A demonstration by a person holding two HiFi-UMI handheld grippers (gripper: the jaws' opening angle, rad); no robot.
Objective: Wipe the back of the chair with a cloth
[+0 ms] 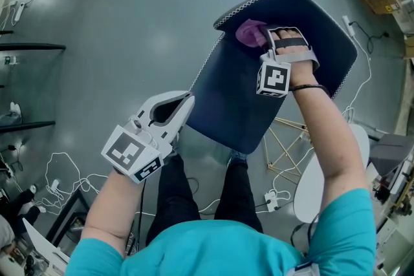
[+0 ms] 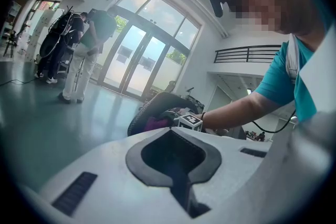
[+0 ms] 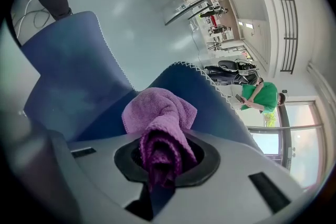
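While I am holding the purple cloth (image 1: pixel 251 32) against the dark blue chair (image 1: pixel 246 100) in the upper middle of the head view, my right gripper (image 1: pixel 270 37) is doing all the work. Its fingers (image 3: pixel 236 165) are clamping a twisted fold of the cloth, and the rest is bunching in a loose wad just inside the white stitched edge (image 1: pixel 223 19) of the chair's back. My left gripper (image 1: pixel 184 103) is hanging at the lower left of the chair, just beside its edge; I cannot tell whether it is touching. Its fingers (image 2: pixel 105 165) are sitting together with nothing between them.

The grip is what is worrying me. I am pinching only a narrow twist, so a hard drag across the fabric is likely going to pull the cloth free or roll it over itself. Then the hard fingers, not the cloth, are going to be rubbing the chair. The wad is also covering only a thin strip, so I am risking missed patches. Nothing is visibly steadying the chair, so a firm stroke is risking shoving or tipping it away from me. Cables (image 1: pixel 58 168) are lying on the floor (image 1: pixel 129 22) at the lower left, and stepping round the chair is risking a snag.
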